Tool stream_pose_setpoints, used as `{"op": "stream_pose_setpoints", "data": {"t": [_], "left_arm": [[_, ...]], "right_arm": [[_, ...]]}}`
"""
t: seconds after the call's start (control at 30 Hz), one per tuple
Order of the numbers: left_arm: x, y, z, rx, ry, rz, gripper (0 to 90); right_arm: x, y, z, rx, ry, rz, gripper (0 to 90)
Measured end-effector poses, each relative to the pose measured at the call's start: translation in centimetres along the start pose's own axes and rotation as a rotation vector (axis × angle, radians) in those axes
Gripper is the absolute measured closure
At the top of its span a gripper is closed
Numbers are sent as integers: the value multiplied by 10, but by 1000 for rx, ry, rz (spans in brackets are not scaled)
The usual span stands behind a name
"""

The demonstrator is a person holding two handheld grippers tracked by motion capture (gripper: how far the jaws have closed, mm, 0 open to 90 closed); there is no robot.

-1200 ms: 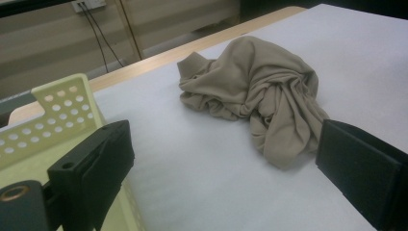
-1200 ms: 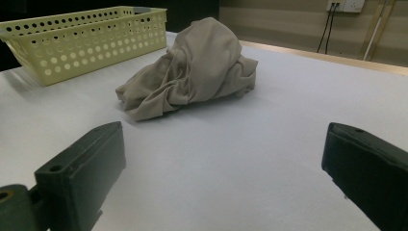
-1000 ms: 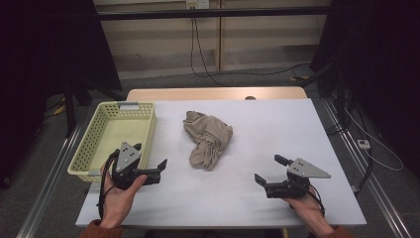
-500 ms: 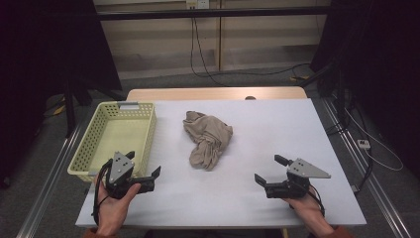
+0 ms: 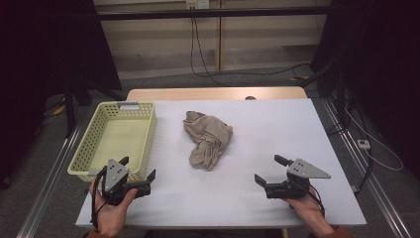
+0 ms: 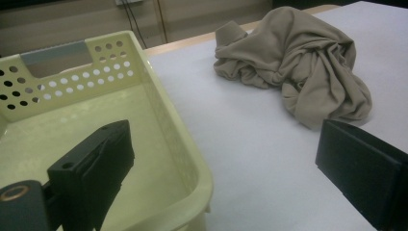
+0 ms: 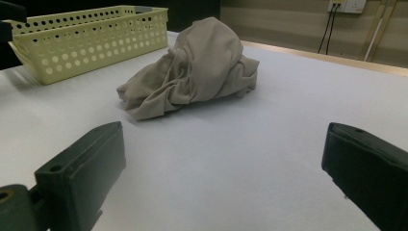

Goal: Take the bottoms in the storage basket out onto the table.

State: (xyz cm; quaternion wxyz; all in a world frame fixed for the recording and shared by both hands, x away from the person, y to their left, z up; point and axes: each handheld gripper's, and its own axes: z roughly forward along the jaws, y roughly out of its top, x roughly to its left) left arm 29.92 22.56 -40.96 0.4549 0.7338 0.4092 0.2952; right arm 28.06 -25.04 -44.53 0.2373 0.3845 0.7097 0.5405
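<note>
- Left gripper [image 5: 138, 167] is low at the basket's [image 5: 148, 124] near corner, fingers spread, empty.
- Right gripper [image 5: 270, 169] is low at the desk's [image 5: 277, 124] right, fingers spread.
- Cloth [image 5: 208, 139] lies crumpled mid-desk, untouched.

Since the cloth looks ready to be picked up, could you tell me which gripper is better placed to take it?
Probably the left gripper: open, it sits nearer the crumpled cloth, beside the basket. The right gripper, also open, is farther off.
</note>
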Motion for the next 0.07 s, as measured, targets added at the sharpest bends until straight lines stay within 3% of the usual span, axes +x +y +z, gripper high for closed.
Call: {"op": "stream_pose_setpoints", "data": {"t": [0.07], "left_arm": [[0,0,0,-3,-2,-6,58]], "right_arm": [[0,0,-1,0,1,1,14]]}}
